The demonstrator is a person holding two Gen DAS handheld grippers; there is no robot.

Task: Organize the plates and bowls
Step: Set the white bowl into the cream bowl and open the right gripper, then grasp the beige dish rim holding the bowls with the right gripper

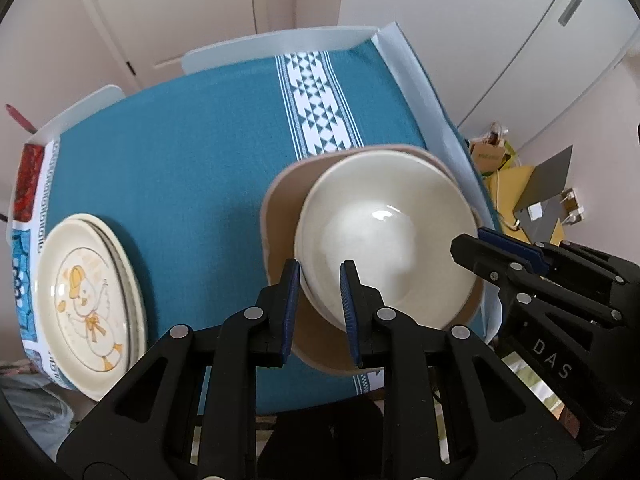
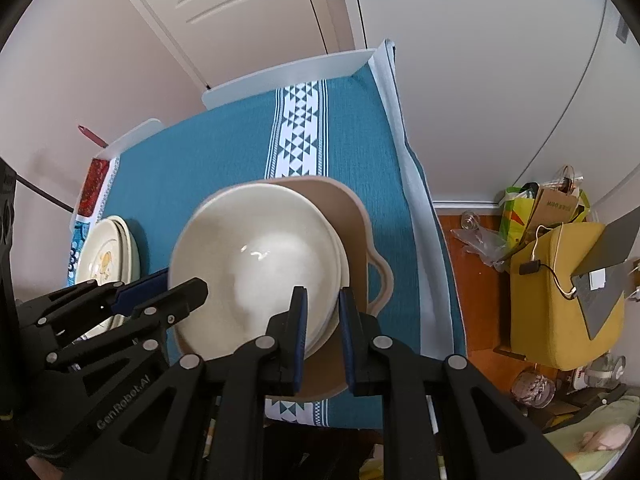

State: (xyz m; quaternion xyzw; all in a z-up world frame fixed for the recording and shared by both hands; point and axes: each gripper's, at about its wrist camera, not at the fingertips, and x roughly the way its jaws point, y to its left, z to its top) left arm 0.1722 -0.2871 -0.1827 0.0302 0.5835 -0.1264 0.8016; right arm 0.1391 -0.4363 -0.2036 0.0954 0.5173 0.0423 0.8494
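Note:
A cream bowl (image 1: 384,236) (image 2: 256,256) sits inside a tan square dish with handles (image 1: 280,200) (image 2: 352,216); a second rim shows just under it in the right wrist view. I cannot tell whether the bowl rests on the dish or hangs just above it. My left gripper (image 1: 320,276) (image 2: 182,280) is shut on the bowl's near left rim. My right gripper (image 2: 323,300) (image 1: 476,240) is shut on the near right rim. A stack of cream plates with a duck picture (image 1: 92,292) (image 2: 108,256) lies at the table's left edge.
The table carries a teal cloth with a white patterned stripe (image 1: 192,152) (image 2: 192,168). White chair backs (image 1: 280,46) stand at the far side. A printed mat (image 1: 28,184) lies under the plates. On the floor to the right are a yellow stool with a laptop (image 2: 560,300) and paper bags (image 2: 552,204).

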